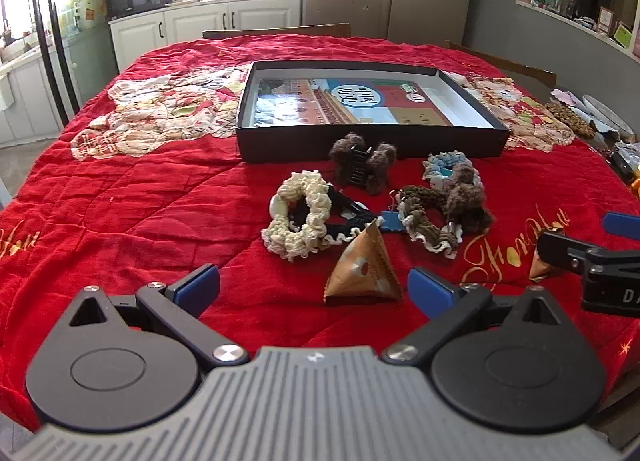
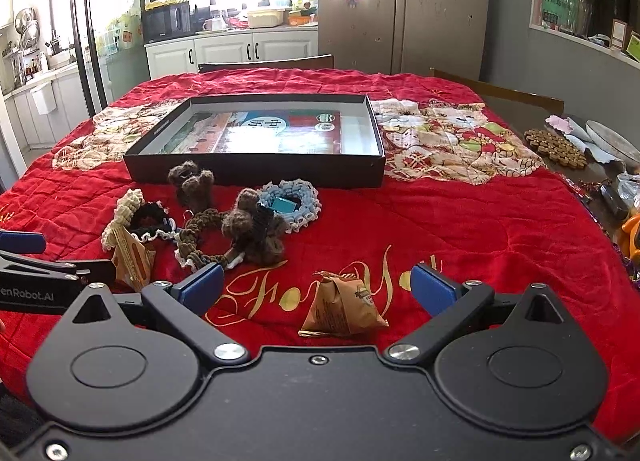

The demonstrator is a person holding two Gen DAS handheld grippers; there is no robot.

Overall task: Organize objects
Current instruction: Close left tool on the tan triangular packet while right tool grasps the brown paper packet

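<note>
A shallow black box [image 1: 368, 141] [image 2: 256, 173] with a printed sheet inside lies open on the red quilt. In front of it are hair items: a cream scrunchie [image 1: 298, 217] [image 2: 126, 205], a fuzzy brown claw clip [image 1: 362, 165] [image 2: 190, 181], an olive-brown scrunchie [image 1: 428, 221] [image 2: 200, 241], a blue scrunchie [image 1: 448, 165] [image 2: 292, 201] and a second fuzzy brown clip [image 1: 466, 201] [image 2: 256, 233]. One tan pyramid packet [image 1: 362, 273] [image 2: 130, 257] sits between the wide-open fingers of my left gripper [image 1: 314, 287]. Another tan packet [image 2: 342, 309] lies between the fingers of my right gripper [image 2: 316, 287], also open; neither is touched.
The red quilt [image 1: 120, 221] covers the whole table. At the right edge lie a brown beaded mat [image 2: 558, 149], a plate [image 2: 612, 141] and small clutter. Chair backs stand behind the table, with kitchen cabinets and a refrigerator beyond.
</note>
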